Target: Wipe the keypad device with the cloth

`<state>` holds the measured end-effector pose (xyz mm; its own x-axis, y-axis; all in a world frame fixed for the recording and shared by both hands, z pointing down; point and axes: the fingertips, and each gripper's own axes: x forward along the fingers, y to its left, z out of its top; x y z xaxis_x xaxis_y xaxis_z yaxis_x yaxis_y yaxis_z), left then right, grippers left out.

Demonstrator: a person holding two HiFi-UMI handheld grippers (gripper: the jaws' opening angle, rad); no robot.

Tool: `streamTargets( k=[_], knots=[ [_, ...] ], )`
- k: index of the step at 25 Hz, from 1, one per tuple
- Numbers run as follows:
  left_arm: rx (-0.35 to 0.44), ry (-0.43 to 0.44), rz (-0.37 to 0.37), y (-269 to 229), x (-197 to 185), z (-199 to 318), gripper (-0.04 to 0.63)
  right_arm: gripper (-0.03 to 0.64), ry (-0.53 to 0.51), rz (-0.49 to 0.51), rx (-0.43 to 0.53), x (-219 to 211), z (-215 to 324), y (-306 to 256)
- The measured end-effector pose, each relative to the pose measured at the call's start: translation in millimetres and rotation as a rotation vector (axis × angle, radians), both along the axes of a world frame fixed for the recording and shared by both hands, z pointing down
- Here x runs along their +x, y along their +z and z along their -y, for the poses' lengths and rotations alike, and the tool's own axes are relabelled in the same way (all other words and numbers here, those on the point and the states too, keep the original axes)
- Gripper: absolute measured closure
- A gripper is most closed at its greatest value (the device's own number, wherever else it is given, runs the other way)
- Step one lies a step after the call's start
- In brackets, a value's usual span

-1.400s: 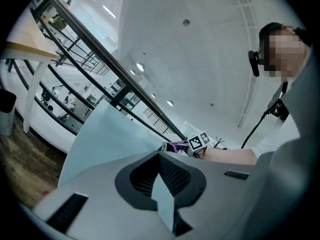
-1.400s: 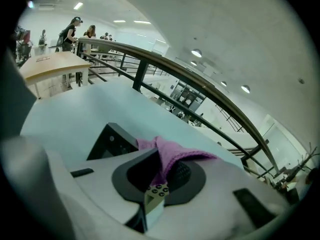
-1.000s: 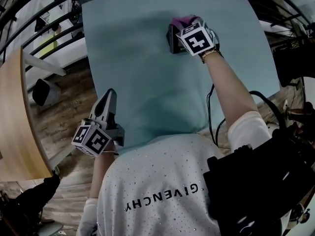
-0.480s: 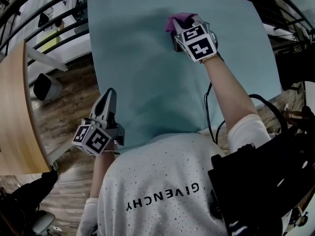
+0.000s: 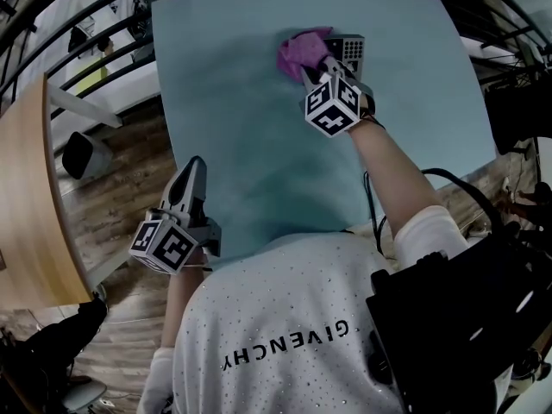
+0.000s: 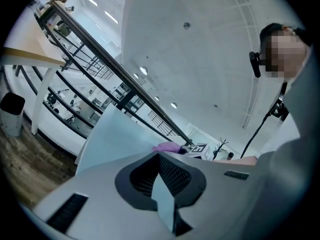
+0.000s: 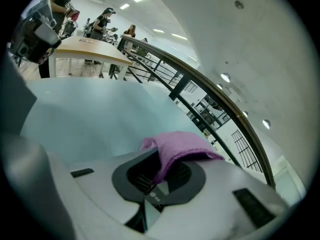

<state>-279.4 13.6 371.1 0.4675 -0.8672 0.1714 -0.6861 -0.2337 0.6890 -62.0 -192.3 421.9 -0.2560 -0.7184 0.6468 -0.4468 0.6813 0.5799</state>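
The purple cloth [image 5: 301,53] sits bunched on the teal table [image 5: 233,110], touching the left end of the dark keypad device [image 5: 348,51] at the far side. My right gripper [image 5: 312,69] is shut on the cloth, its marker cube nearer to me. In the right gripper view the cloth [image 7: 180,146] drapes out of the closed jaws of the right gripper [image 7: 160,176]. My left gripper [image 5: 191,169] is shut and empty, hanging off the table's near left edge. From the left gripper view the cloth [image 6: 168,147] shows far off beyond the left gripper [image 6: 165,194].
A curved wooden counter [image 5: 26,197] and a dark bin [image 5: 80,153] stand on the wooden floor at the left, beyond black railings [image 5: 52,24]. A black cable [image 5: 369,198] hangs off the table's near edge. Dark gear [image 5: 470,317] fills the lower right.
My right gripper has pulled the cloth left and towards me, off the keypad device, which now shows uncovered. The left gripper has stayed in place.
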Motion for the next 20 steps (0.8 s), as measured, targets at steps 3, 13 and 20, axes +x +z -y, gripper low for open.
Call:
streamTargets(
  k=[3,13,20],
  knots=[
    [-0.001,0.004,0.003,0.6,2.0,-0.8,0.597,0.592,0.005,0.006,-0.017,1.9,-8.4,10.6],
    [0.015,0.007,0.009,-13.9,17.9,-14.5,0.596,0.592,0.012,-0.016,-0.113,13.7,-37.7,37.3],
    [-0.035,-0.118,0.098,-20.9,13.8,-36.8,0.596,0.592,0.034,0.274,-0.209,15.8,-45.6,1.7]
  ],
)
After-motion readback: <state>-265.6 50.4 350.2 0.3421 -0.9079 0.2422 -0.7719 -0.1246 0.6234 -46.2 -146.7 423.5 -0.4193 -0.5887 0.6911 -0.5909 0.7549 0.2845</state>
